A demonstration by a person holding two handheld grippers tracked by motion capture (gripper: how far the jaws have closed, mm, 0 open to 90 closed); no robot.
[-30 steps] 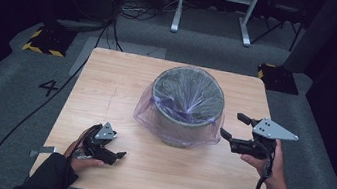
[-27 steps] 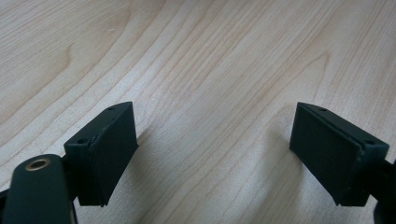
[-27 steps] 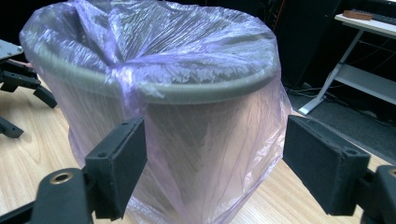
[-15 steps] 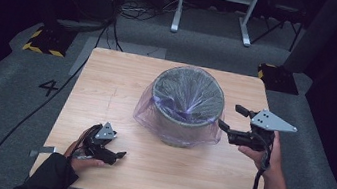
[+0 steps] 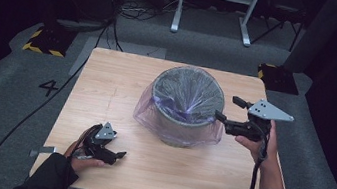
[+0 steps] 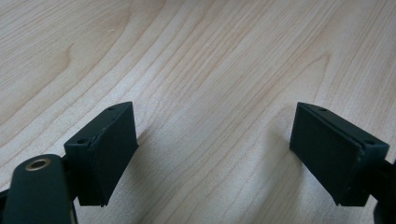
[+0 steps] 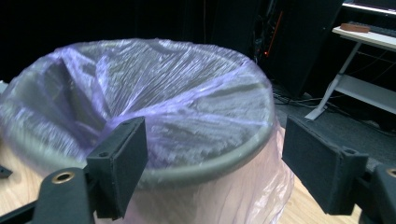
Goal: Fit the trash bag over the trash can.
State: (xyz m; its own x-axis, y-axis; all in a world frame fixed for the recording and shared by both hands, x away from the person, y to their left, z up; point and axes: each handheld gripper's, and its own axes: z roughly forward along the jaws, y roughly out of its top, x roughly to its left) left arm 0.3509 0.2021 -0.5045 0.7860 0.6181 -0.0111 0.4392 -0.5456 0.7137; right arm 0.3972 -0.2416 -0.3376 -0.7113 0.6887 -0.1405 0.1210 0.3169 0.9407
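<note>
wood tabletop (image 5: 121, 92) carries, nearest the person, the left gripper (image 5: 116, 156) resting with jaws apart and empty, then mid-table the grey bin (image 5: 185, 108) lined with a purple bag (image 5: 153, 115), the right gripper (image 5: 229, 109) gaping just beside its rim.

The high view looks forward and down from above the person's side, taking in the whole counter (image 5: 105, 95). The left tool's camera faces bare counter boards up close. The right tool's camera looks nearly level at the lined bin (image 7: 154, 116), shared with the high view (image 5: 182, 104).
</note>
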